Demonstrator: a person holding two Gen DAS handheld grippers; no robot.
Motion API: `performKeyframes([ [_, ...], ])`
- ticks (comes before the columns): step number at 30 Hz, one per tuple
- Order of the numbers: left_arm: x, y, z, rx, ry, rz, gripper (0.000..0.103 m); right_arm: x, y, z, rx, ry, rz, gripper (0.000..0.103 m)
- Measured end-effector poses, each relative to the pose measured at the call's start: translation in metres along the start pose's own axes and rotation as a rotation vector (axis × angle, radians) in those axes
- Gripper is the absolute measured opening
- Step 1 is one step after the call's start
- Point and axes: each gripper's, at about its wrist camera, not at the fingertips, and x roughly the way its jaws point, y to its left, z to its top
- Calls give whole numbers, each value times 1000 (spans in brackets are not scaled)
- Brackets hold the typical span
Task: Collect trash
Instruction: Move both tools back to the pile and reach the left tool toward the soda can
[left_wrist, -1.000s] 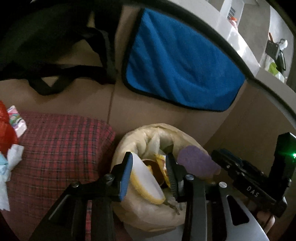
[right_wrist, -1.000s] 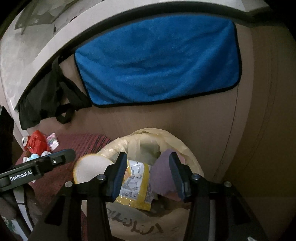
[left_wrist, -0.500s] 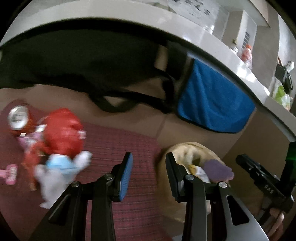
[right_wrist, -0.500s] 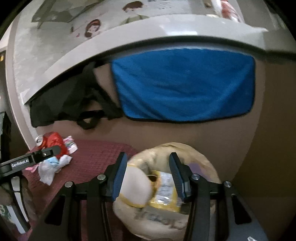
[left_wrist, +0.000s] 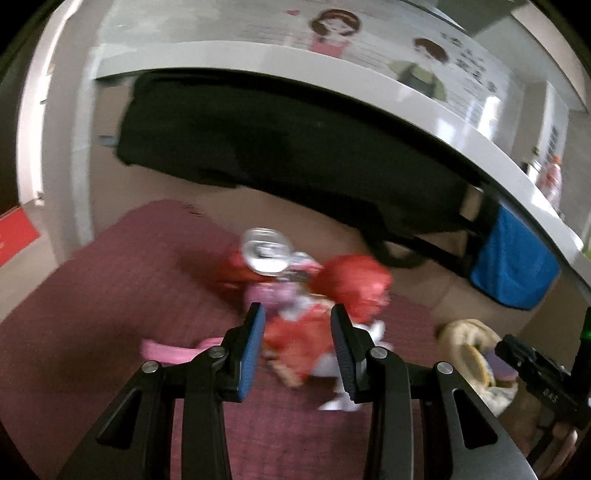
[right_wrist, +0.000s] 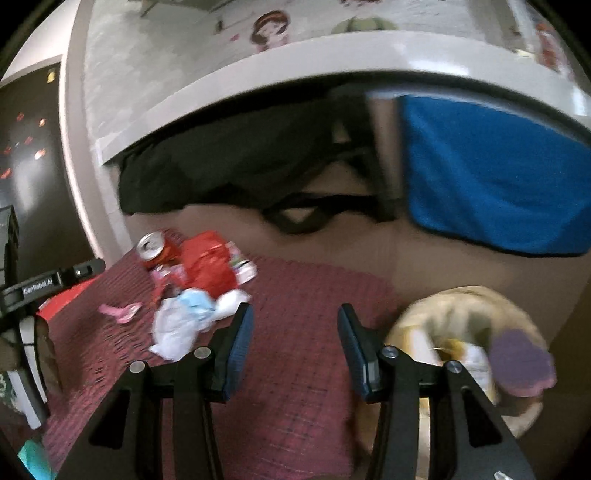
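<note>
A pile of trash lies on a dark red woven mat (left_wrist: 110, 295): a red drink can (left_wrist: 264, 253) on its side, a crumpled red wrapper (left_wrist: 354, 288), a pink wrapper (left_wrist: 166, 349) and white tissue (right_wrist: 177, 325). My left gripper (left_wrist: 297, 321) is open just short of the pile, and nothing is gripped. My right gripper (right_wrist: 295, 321) is open above bare mat, between the pile (right_wrist: 207, 269) on its left and the beige trash bag (right_wrist: 461, 306) on its right. The bag holds a purple piece (right_wrist: 521, 362) and a yellow packet (right_wrist: 458, 347).
A black bag (left_wrist: 277, 147) and a blue cloth (right_wrist: 491, 181) hang from a white ledge (left_wrist: 258, 55) over a brown panel behind the mat. The left gripper's body (right_wrist: 48, 284) shows at the left edge of the right wrist view. The picture is blurred by motion.
Both grippers have swung left, away from the trash bag and toward the pile on the mat. The bag now sits at the right of both views. Both stay open.
</note>
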Motion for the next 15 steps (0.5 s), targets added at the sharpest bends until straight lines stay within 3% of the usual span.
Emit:
performKeyframes([
  [7, -3, 50, -8, -50, 14, 10, 38, 31, 56, 1, -76, 56, 65, 45],
  [15, 36, 36, 16, -15, 39, -94, 46, 53, 73, -6, -91, 96, 75, 45],
])
